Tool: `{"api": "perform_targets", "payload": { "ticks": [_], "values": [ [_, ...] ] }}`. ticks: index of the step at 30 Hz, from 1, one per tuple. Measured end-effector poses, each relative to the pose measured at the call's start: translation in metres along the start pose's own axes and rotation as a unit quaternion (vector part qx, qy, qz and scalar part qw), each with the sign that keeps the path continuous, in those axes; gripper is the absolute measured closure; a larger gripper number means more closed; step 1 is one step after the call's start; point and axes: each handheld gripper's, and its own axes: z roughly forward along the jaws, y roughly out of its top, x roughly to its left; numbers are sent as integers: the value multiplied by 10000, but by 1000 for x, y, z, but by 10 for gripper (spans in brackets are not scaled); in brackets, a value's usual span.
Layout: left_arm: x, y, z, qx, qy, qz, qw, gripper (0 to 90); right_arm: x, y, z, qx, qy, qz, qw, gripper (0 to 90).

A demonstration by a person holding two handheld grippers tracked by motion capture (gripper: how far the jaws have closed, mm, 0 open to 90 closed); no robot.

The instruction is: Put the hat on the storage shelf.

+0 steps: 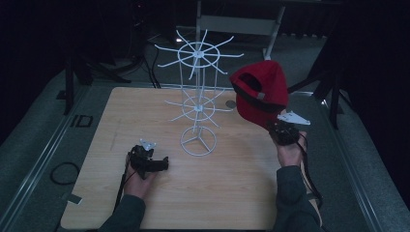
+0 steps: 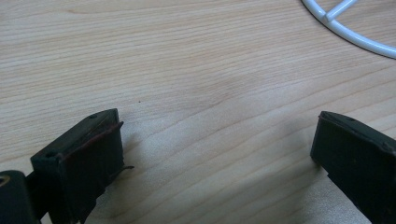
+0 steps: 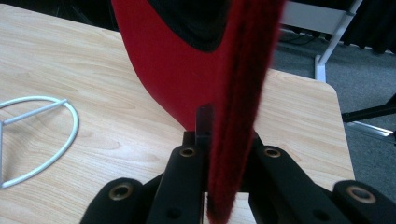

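Your right gripper (image 1: pixel 284 126) is clenched on the brim of a red baseball cap (image 1: pixel 261 92), holding it up off the wooden table (image 1: pixel 232 193) to the right of the white wire display rack (image 1: pixel 198 104); in the right gripper view the brim edge runs up between the two closed jaws. Your left gripper (image 1: pixel 162 164) rests low over the tabletop just left of the rack's ring base (image 2: pixel 348 30), its jaws spread wide with nothing between them.

The high view looks forward and down over the whole tabletop (image 1: pixel 159 203), while both gripper views sit close above it, sharing the white rack's ring base (image 2: pixel 355 39) (image 3: pixel 42 140) (image 1: pixel 198 141).
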Motion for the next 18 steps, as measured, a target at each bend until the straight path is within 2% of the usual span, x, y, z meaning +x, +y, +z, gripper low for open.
{"api": "perform_targets", "payload": {
  "ticks": [18],
  "values": [
    [0, 0, 0, 5, -5, 5, 10000, 27, 1, 12, -3, -21, -19, 16, 10000, 860]
  ]
}}
